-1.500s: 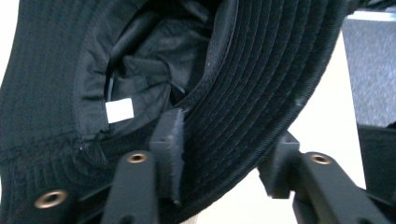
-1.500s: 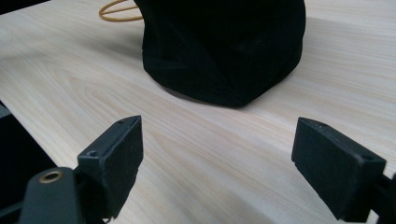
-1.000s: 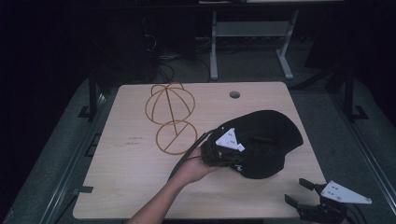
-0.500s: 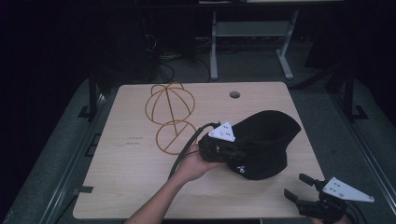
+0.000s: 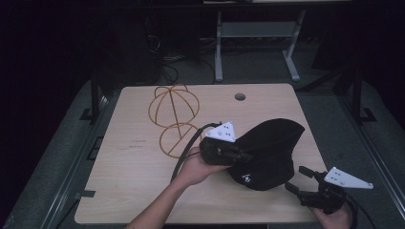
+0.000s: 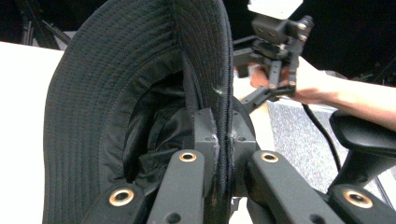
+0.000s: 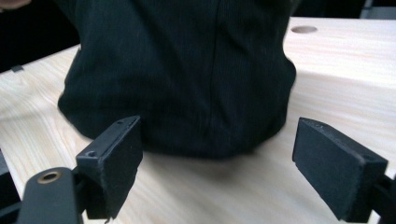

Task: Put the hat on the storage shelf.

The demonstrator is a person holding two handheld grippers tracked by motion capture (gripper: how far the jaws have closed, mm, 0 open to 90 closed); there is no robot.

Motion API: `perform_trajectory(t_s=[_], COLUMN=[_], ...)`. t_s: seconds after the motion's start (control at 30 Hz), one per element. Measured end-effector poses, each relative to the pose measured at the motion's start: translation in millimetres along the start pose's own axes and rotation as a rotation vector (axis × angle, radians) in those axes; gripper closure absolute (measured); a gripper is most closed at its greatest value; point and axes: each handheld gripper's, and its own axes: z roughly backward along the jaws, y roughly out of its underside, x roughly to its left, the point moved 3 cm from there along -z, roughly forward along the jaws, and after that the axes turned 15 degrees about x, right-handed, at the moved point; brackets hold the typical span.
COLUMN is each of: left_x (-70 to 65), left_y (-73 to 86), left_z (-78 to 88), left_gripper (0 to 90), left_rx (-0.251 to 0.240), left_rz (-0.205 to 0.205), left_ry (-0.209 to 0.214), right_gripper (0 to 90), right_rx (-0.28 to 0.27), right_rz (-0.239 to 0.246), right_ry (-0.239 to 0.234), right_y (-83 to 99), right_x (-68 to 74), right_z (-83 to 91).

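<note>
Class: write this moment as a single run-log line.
left gripper: shut on hat brim | hat: lifted at brim | right gripper: open, near hat | wire stand: bare

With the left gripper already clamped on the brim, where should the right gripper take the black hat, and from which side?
On the brim edge of the black hat nearest the right gripper, coming in level from the table's near right corner. The left gripper pinches the opposite brim, lifting that side; the brim is thin, stitched and flat enough for the open jaws, unlike the bulky crown.

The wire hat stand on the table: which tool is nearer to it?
Left. The left tool, clamped on the black hat's brim, sits just right of the wire hat stand. The right tool waits open beyond the hat, near the table's front edge.
</note>
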Motion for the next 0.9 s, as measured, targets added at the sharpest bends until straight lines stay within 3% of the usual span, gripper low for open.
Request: perform_trajectory(t_s=[0.17,0.2,0.23,0.27,0.4,0.47,0.6,0.9], left_x=[-1.6,-2.0,-2.0,-2.1,-2.4,-2.9,-5.8,-10.2], left_y=[0.5,1.4,1.4,2.9,7.2,9.2,12.5,16.7], left_z=[-1.0,-1.3,-1.3,-1.7,-2.4,-1.7,0.8,7.5], left_gripper=[85.8,85.8,85.8,85.8,85.8,85.7,85.3,78.7], left_rx=[0.001,-0.009,-0.009,-0.010,-0.012,-0.004,0.010,0.060], left_rz=[-0.009,-0.005,-0.005,-0.003,0.005,0.001,-0.015,-0.036], left_ry=[0.007,0.010,0.010,0.012,0.020,0.015,-0.004,-0.056], right_gripper=[20.6,29.9,29.9,44.5,71.7,79.1,84.2,85.3], right_rx=[0.001,-0.006,-0.006,-0.012,-0.015,-0.013,-0.028,-0.067], right_rz=[0.001,-0.001,-0.001,0.005,0.034,0.046,0.043,0.045], right_ry=[-0.052,-0.093,-0.093,-0.123,-0.079,-0.070,-0.065,-0.067], right_y=[-7.3,-8.6,-8.6,-9.0,-9.3,-9.6,-9.8,-11.9], right_x=[-4.2,-4.5,-4.5,-2.9,3.1,4.9,5.4,5.3], right_z=[-10.6,-16.3,-16.3,-20.4,-24.5,-24.1,-20.1,-10.8])
